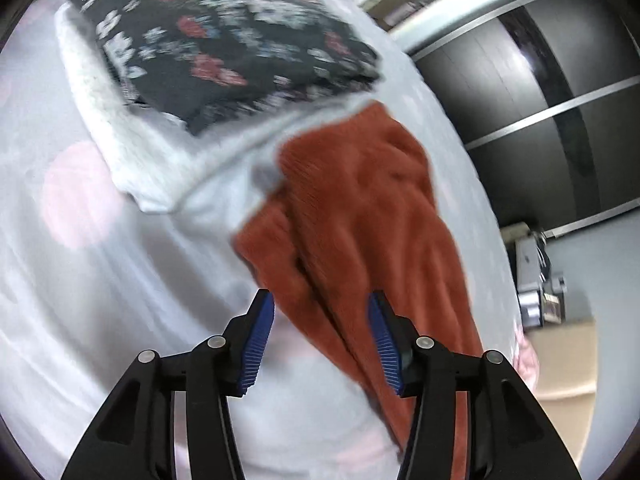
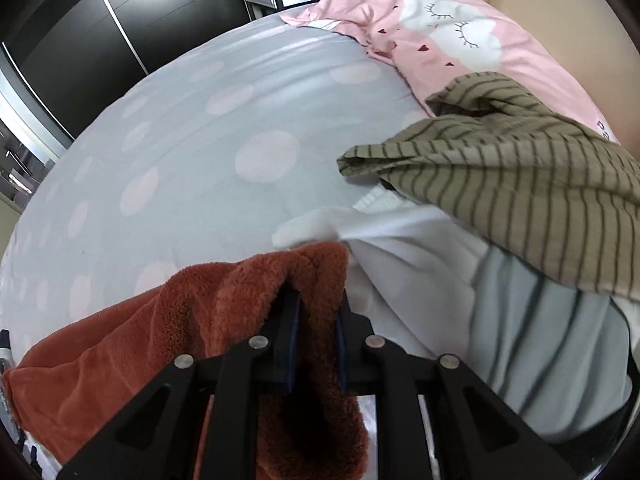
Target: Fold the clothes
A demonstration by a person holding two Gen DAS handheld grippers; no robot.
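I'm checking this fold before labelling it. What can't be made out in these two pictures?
- Left wrist view: the flowered garment is smeared by motion blur, so its type is unclear.
- Left wrist view: the rust fleece runs behind the right finger; its lower end is hidden.
- Right wrist view: the right tongs are wrapped by fleece; the pads are hidden.

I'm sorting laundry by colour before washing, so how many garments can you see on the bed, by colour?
Rust-orange fleece: 1
Black floral: 1
Olive striped: 1
White: 1
Pale grey-blue: 1
Light grey, under the floral one: 1
Total: 6
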